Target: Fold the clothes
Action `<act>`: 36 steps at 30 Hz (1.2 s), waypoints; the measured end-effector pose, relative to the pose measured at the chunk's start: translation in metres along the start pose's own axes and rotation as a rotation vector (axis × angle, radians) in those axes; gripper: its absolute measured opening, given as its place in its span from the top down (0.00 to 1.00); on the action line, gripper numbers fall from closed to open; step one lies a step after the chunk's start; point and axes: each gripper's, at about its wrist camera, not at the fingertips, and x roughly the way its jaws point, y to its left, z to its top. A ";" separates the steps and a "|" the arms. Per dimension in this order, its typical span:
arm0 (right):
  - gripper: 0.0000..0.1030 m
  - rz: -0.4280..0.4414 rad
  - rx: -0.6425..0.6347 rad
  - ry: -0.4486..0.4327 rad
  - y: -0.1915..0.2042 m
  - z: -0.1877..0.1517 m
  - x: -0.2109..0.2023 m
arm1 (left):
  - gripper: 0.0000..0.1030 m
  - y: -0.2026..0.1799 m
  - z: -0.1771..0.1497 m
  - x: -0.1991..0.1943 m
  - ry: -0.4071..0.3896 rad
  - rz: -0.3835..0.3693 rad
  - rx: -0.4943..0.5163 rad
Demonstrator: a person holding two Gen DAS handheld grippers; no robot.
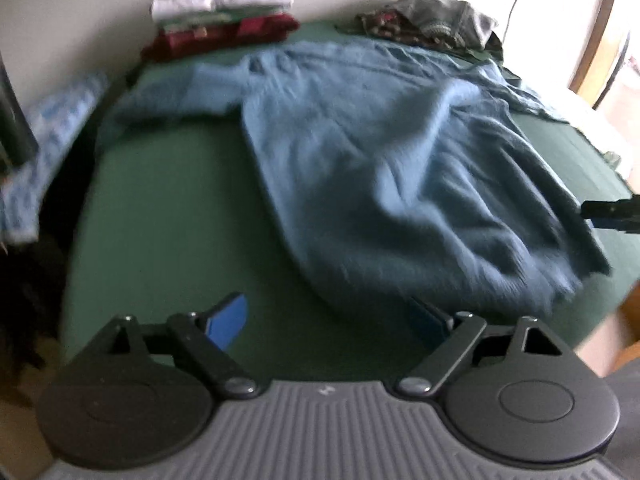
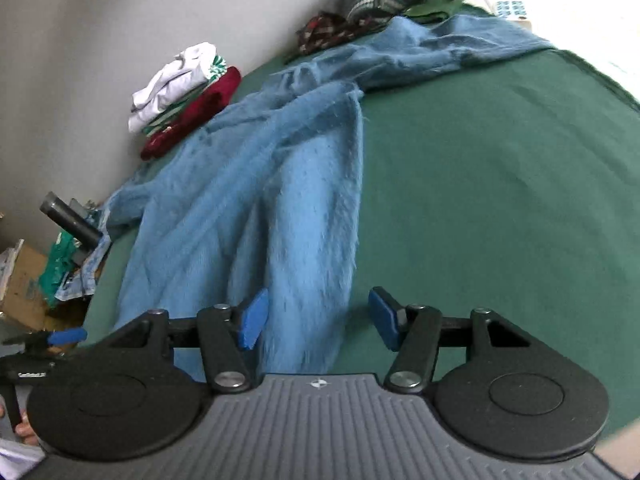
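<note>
Right wrist: blue garment btwn hand-held gripper pads.

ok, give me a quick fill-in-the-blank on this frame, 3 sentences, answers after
1. The blue garment lies spread on a bed sheet coloured ____.
2. The bottom item of the folded stack by the wall is dark ____.
3. Both the left gripper and the right gripper have their jaws ____.

Missing words: green; red; open
</note>
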 end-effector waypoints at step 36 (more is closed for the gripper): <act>0.86 0.302 -0.098 0.197 -0.014 0.023 -0.052 | 0.92 -0.047 0.009 -0.070 -0.014 0.039 -0.110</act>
